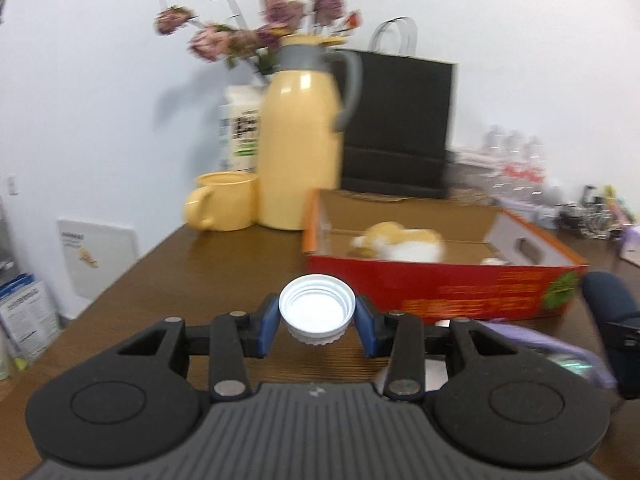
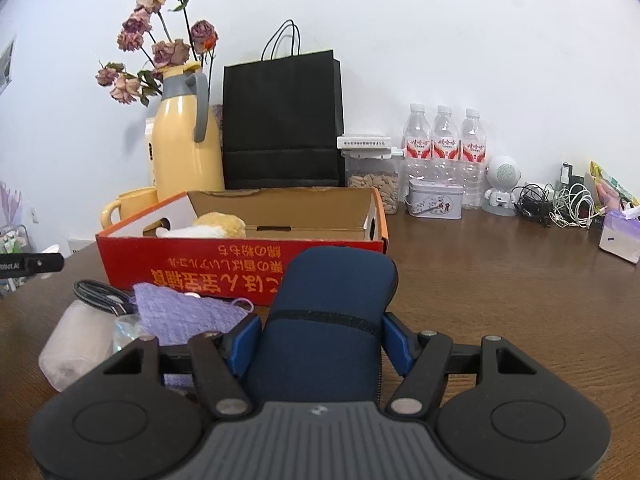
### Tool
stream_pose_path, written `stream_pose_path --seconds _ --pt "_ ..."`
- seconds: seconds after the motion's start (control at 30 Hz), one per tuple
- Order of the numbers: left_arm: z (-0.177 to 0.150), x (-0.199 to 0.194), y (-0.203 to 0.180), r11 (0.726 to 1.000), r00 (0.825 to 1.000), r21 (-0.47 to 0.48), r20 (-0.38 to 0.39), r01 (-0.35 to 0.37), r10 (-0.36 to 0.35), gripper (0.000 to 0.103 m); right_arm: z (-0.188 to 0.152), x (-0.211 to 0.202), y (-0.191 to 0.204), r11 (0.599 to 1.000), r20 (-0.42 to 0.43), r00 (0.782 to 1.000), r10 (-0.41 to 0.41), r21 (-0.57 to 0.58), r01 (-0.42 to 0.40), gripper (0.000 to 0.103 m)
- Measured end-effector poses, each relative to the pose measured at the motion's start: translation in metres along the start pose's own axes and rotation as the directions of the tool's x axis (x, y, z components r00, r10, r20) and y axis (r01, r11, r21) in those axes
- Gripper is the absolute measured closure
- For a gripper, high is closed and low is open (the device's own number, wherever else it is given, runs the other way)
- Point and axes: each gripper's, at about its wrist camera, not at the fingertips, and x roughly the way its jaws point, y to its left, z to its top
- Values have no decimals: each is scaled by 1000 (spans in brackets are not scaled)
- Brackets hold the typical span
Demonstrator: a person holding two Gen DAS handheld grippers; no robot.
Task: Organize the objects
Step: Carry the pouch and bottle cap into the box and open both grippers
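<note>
1. Nearest thing first: the left gripper has a white cap pinched between its blue pads, open side tipped up toward the camera. Jaws fairly narrow, snug on both sides of the rim

2. The right gripper is closed around a dark blue case, a fat rounded thing with a zip band across it. Its long axis runs straight away from the camera, toward the box. Jaws stand pretty wide, but only because the case is wide

3. Just left of that on the wooden table: a lilac knitted cloth, a dark cable and some clear plastic bits (too small to tell what)

4. The bit that matters: the red cardboard box sits ahead of the cap and a little to the right, open top facing up, with a plush toy already inside. From the right wrist view it's dead ahead of the case. My guess is both go in the box, and the right hand looks closer

5. Farther back: a yellow thermos, a matching mug and a black paper bag at the wall
</note>
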Motion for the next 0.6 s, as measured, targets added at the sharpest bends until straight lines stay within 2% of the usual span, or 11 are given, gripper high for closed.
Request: stream_pose_path --seconds 0.1,0.3,0.43,0.6 --pt "3 -3 -20 998 998 28 -6 62 -62 63 2 -3 0 1000 9 1000 12 8 -12 39" --pt "18 0 -56 987 990 72 14 140 -142 63 16 -7 1 999 17 999 40 6 -40 39" --pt "35 8 -73 982 984 81 37 171 -174 63 31 -7 7 998 37 998 57 -18 -56 39" --pt "57 27 -92 982 983 83 47 172 -176 63 60 6 14 996 69 994 81 -30 -79 39"
